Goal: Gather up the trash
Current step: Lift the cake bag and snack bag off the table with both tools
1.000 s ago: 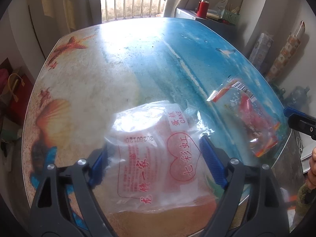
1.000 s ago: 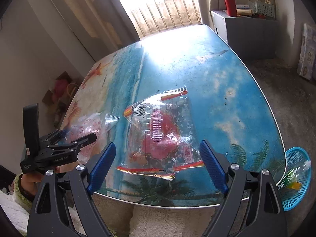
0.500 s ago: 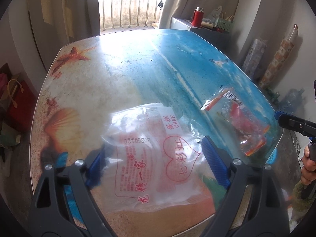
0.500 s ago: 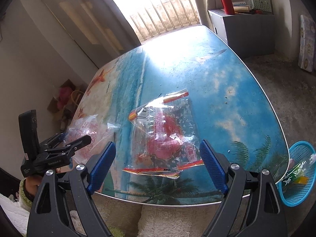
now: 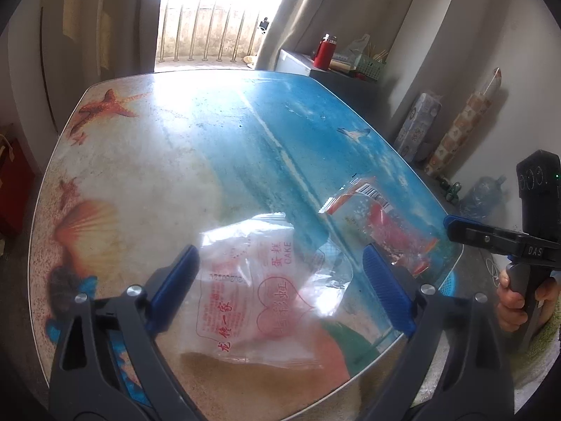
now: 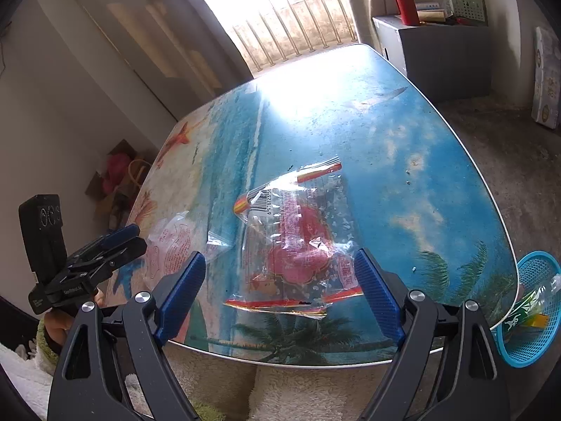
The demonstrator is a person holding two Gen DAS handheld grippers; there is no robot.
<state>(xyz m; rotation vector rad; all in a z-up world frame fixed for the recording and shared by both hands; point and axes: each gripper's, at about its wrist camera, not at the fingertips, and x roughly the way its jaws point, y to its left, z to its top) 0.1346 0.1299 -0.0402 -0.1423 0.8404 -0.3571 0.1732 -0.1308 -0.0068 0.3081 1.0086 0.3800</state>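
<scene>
A clear cake bag (image 5: 252,291) with red print lies flat near the table's front edge. My left gripper (image 5: 280,251) hovers over it with its jaws opening. The bag sits between the blue pads, and neither pad presses on it. To the right lies a clear snack bag (image 6: 298,245) with red contents and orange-yellow seams, also seen in the left wrist view (image 5: 385,224). My right gripper (image 6: 280,254) hangs open above that bag's near end, holding nothing. Each gripper shows in the other's view: the right one (image 5: 452,224), the left one (image 6: 129,235).
The glass table (image 6: 403,161) has a beach print and rounded edges. A blue basket (image 6: 533,308) with a bottle and a wrapper stands on the floor at its right front corner. A grey cabinet (image 6: 448,49) with a red flask (image 6: 406,0) stands behind.
My left gripper has risen and tilted back from the cake bag, its jaws wider, so the bag looks smaller and lies free. The right gripper and the snack bag have kept still.
</scene>
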